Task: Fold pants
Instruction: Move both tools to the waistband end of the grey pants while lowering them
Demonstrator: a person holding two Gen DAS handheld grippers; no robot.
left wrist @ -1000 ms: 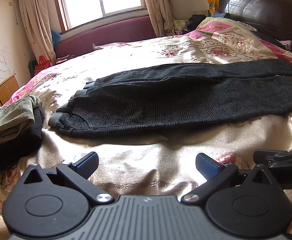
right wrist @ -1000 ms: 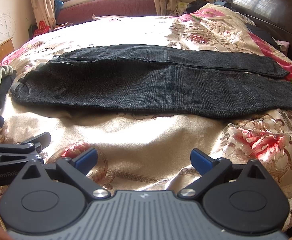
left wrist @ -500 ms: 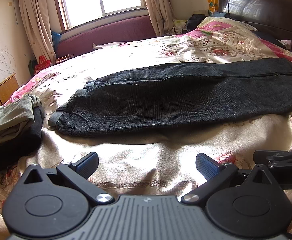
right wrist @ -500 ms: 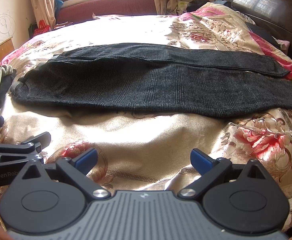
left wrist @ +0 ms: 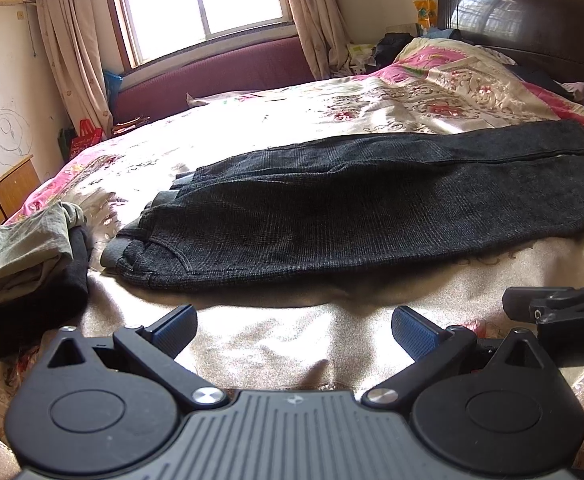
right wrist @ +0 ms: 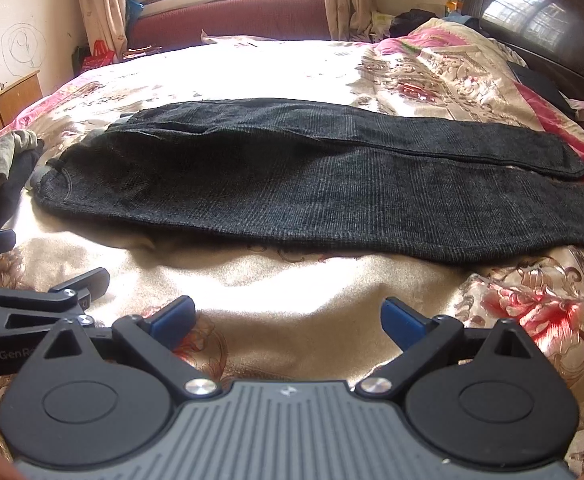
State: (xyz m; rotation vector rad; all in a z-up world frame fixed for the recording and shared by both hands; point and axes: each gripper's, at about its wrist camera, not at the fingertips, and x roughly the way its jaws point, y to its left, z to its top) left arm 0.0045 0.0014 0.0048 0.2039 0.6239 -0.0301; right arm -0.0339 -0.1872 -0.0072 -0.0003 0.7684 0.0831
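The pants lie flat across the middle of the bed, dark grey and ribbed, one leg laid over the other but offset, so the far leg shows as a strip along the side nearer the window. The waistband end points toward the pile of clothes at the bed's edge; the cuffs reach toward the headboard. The fabric is mostly smooth, with slight bunching at the waist.

The left gripper hovers over bare bedspread on the side of the pants away from the window, fingers spread wide and holding nothing. The right gripper hovers beside it on that same side, also spread wide and empty. Neither touches the pants; a band of gold bedspread lies between each gripper and the near edge of the garment.

The pile of clothes, grey-green over black, sits just beside the waistband without touching it, as far as can be told. A wooden cabinet stands beyond that pile, off the bed.
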